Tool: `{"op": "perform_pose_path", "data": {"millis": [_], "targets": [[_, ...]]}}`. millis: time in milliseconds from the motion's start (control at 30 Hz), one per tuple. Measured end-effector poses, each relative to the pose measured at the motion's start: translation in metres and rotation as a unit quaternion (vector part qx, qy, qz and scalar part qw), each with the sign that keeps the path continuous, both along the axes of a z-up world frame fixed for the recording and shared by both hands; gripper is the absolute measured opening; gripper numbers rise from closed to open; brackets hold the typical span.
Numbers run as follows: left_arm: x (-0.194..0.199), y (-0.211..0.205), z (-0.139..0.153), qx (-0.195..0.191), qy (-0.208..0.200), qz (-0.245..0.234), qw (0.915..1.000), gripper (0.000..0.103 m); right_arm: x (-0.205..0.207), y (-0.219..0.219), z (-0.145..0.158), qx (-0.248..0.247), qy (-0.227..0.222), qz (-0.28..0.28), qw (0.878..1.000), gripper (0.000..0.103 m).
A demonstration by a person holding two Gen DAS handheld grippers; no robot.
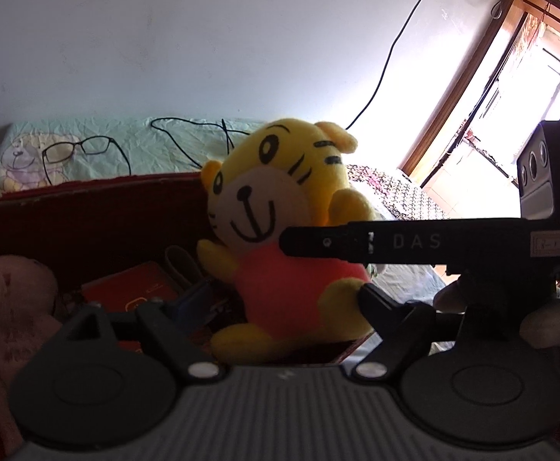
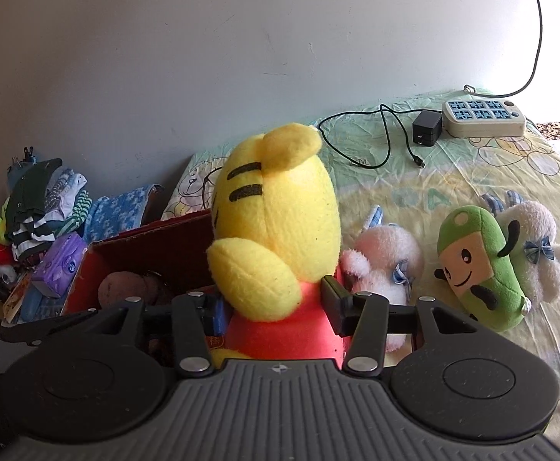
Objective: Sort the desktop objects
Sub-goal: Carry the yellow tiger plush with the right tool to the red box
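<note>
The right gripper [image 2: 276, 311] clamps the red body of a yellow plush tiger [image 2: 276, 223], seen from behind, above the right edge of a red box [image 2: 153, 242]. On the bedsheet [image 2: 452, 176] to its right lie a pink plush [image 2: 387, 253] and a green plush [image 2: 479, 261]. A power strip [image 2: 483, 115] sits near the wall.

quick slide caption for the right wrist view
Right gripper clamps the red-bodied yellow plush tiger over the open red cardboard box.

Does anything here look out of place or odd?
Mostly the yellow tiger plush: it leans tilted over the red box's edge, gripped by the right tool. A pair of glasses lies loose on the sheet.
</note>
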State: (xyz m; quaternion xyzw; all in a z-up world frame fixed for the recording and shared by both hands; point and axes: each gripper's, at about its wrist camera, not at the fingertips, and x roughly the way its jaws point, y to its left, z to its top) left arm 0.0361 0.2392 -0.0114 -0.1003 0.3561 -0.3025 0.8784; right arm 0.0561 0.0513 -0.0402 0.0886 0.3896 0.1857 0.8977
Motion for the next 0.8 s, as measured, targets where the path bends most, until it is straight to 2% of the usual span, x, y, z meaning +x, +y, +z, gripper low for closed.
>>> {"op": "perform_pose_path", "data": {"millis": [133, 333, 400, 500, 567, 667, 800], "targets": [[0.002, 0.013, -0.010, -0.004, 0.021, 0.014, 0.9997, 0.070, 0.005, 0.005, -0.010, -0.009, 0.027, 0.010, 1.000, 0.051], [0.007, 0.031, -0.017, -0.007, 0.044, 0.070, 0.9966, 0.069, 0.006, 0.004, 0.003, -0.026, 0.041, 0.022, 0.999, 0.047], [0.015, 0.030, -0.016, 0.005, 0.054, 0.096, 0.9939, 0.069, 0.009, 0.004, 0.007, -0.026, 0.054, 0.025, 0.998, 0.045], [0.032, 0.020, -0.014, 0.047, 0.066, 0.129, 0.9884, 0.069, 0.017, -0.001, 0.015, -0.015, 0.078, 0.023, 0.997, 0.044], [0.043, 0.012, -0.016, 0.059, 0.076, 0.128, 0.9871, 0.068, 0.022, -0.003, 0.022, -0.014, 0.089, 0.025, 0.996, 0.044], [0.056, -0.005, -0.021, 0.082, 0.083, 0.111, 0.9869, 0.058, 0.029, -0.001, 0.029, -0.024, 0.106, 0.039, 0.993, 0.045], [0.058, -0.022, -0.030, 0.114, 0.082, 0.095, 0.9855, 0.048, 0.036, 0.003, 0.019, -0.035, 0.125, 0.046, 0.990, 0.049]]}}
